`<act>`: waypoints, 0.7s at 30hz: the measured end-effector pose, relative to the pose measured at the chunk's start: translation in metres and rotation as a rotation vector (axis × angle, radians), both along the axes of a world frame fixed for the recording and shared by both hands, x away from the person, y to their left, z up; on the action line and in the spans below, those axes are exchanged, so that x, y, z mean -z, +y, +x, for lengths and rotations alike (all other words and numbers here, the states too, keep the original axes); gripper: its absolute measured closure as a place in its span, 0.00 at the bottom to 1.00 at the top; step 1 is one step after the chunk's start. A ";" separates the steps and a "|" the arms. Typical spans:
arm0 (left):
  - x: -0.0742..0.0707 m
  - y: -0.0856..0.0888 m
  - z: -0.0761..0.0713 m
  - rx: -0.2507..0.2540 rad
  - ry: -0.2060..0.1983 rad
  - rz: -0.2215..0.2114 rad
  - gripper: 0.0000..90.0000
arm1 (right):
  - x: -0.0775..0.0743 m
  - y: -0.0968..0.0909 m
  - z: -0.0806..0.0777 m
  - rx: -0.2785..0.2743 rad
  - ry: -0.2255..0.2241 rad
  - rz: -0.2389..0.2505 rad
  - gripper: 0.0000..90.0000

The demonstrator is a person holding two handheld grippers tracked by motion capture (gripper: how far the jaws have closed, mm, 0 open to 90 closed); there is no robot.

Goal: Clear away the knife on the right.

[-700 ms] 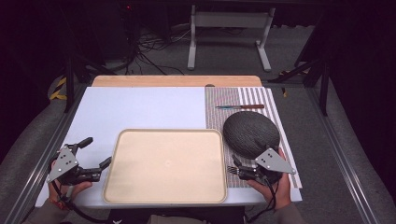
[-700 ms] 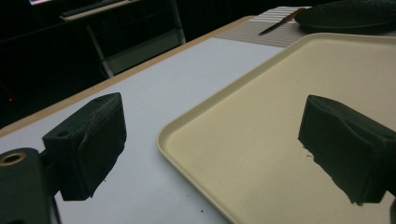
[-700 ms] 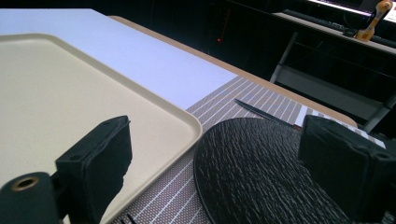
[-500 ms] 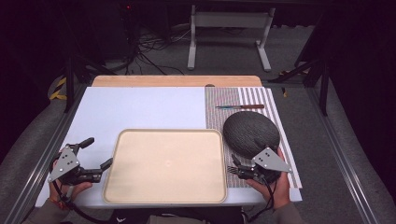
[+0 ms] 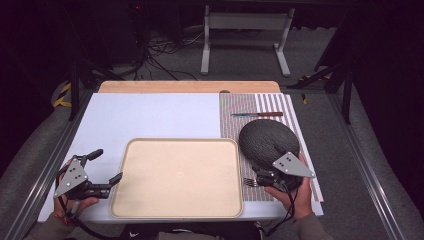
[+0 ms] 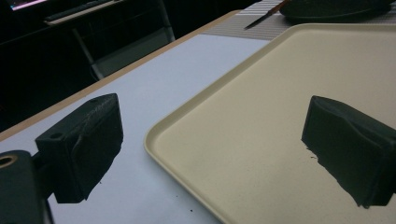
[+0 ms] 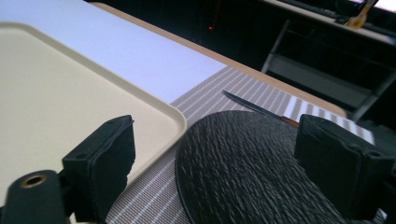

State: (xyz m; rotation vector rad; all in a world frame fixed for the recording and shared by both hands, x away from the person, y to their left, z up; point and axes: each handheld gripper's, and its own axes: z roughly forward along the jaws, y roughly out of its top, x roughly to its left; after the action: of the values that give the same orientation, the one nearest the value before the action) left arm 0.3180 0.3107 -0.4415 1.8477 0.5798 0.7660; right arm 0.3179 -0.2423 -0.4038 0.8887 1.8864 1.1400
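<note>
Both grippers, left gripper [image 5: 106, 169] and right gripper [image 5: 257, 178], gape empty beside the unmarked tray [image 5: 150, 210].

Hiding most of the fork [image 5: 250, 182] under the right gripper [image 5: 262, 178], leaving just the tines showing. Cutting off the dark plate [image 7: 252, 172] at the bottom edge in the right gripper view. Losing the knife [image 6: 264, 15], tiny and dim, past the tray [image 6: 261, 130] in the left gripper view.

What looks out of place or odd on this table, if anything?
Mostly tidy. One oddity: a fork lies half hidden under the right gripper, beside the tray, apart from the knife, which lies beyond the dark plate. Nothing looks spilled or broken.
</note>
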 end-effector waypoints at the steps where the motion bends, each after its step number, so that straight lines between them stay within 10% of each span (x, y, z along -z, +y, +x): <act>1: 0.000 0.000 0.000 0.005 -0.001 0.002 0.07 | -0.002 0.000 0.001 -0.004 0.005 0.008 0.15; 21: 0.000 -0.004 0.004 0.016 0.007 0.012 0.08 | -0.039 0.011 0.063 -0.082 0.132 -0.035 0.24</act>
State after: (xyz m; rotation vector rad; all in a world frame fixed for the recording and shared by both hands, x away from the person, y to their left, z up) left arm 0.3221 0.3068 -0.4420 1.8646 0.5648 0.7545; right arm 0.3804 -0.2309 -0.3644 0.8937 2.0606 1.1161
